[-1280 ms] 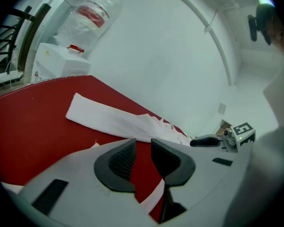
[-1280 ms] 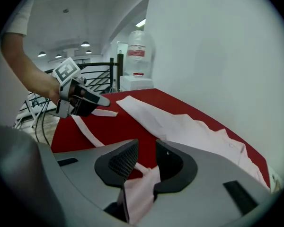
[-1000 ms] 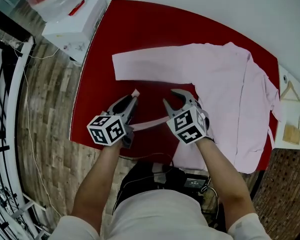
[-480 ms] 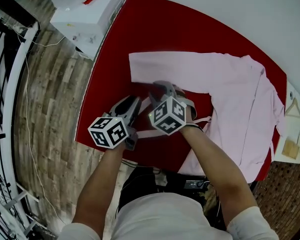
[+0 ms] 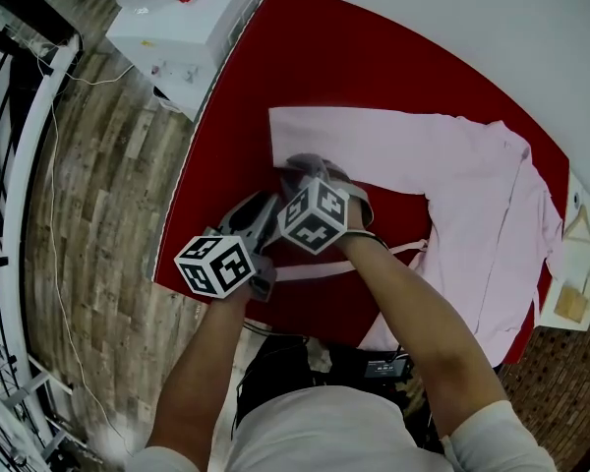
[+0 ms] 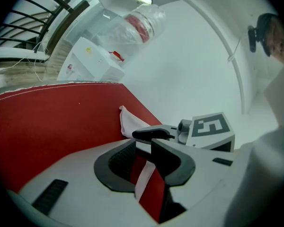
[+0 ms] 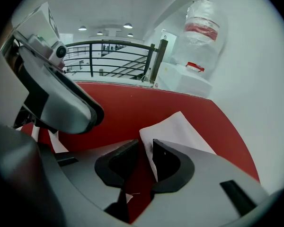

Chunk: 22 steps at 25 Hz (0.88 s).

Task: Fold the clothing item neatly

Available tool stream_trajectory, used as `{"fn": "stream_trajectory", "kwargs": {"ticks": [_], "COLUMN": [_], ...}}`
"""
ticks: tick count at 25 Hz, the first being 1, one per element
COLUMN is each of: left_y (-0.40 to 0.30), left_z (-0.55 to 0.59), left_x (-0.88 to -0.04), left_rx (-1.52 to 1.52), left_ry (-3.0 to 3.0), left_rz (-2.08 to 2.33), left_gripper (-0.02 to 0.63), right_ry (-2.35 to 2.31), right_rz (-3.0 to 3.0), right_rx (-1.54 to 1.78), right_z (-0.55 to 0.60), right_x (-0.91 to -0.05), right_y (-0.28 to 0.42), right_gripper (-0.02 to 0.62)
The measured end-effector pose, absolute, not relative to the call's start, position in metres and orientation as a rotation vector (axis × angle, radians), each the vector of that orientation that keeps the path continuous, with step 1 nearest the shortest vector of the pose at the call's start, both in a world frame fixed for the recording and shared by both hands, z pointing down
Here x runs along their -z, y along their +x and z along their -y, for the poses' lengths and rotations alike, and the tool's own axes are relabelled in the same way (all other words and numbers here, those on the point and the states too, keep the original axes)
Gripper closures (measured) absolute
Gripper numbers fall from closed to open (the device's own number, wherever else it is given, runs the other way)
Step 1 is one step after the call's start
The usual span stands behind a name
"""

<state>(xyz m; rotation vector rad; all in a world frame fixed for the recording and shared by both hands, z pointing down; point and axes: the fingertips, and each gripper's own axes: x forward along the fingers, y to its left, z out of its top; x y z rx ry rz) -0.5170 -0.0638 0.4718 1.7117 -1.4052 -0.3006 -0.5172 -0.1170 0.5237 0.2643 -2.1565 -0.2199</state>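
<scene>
A pink shirt [image 5: 472, 195] lies spread on the red table [image 5: 236, 96], its far sleeve [image 5: 354, 141] stretched out to the left. The near sleeve [image 5: 315, 268] runs as a thin taut strip from the shirt body to my left gripper [image 5: 265, 206], which is shut on it. In the left gripper view the strip [image 6: 144, 183] passes between the jaws of the left gripper [image 6: 143, 145]. My right gripper [image 5: 297, 165] sits just beyond, at the cuff end of the far sleeve [image 7: 177, 129]. The right gripper [image 7: 146, 144] stands narrowly open, with red table showing in the gap.
A white box [image 5: 187, 28] with a clear plastic bag stands off the table's far left corner. A black railing [image 5: 0, 116] runs along the left over wood floor. A wooden hanger [image 5: 575, 229] lies on a white surface at the right. The table's near edge is just under my hands.
My right gripper has swung left and away from me, from beside the shirt body to just past the left gripper's tips. The left gripper has shifted a little, still holding the sleeve.
</scene>
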Motion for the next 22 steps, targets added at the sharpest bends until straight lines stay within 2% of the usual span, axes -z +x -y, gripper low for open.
{"fn": "stream_trajectory", "kwargs": {"ticks": [4,8,11,22], "left_y": [-0.522,-0.527,-0.527,-0.542], "left_z": [0.066,0.070,0.078,0.133], "left_x": [-0.473,-0.474,-0.473,-0.479], "left_rx": [0.331,0.372,0.416,0.674], "left_ry": [1.700,1.673,1.665,1.503], "left_rz": [1.382,1.354,1.319,1.120], "left_gripper": [0.526,0.520,0.508,0.378], "right_ry": [0.264,0.270,0.274,0.303], "right_rz": [2.150,2.130,2.148,2.289], "right_rx": [0.184,0.155,0.158,0.151], "right_z": [0.122,0.127,0.131,0.132], "right_x": [-0.524,-0.525,-0.516,-0.462], "right_y": [-0.519,-0.515,-0.515,-0.506], "right_gripper": [0.508,0.564,0.571,0.572]}}
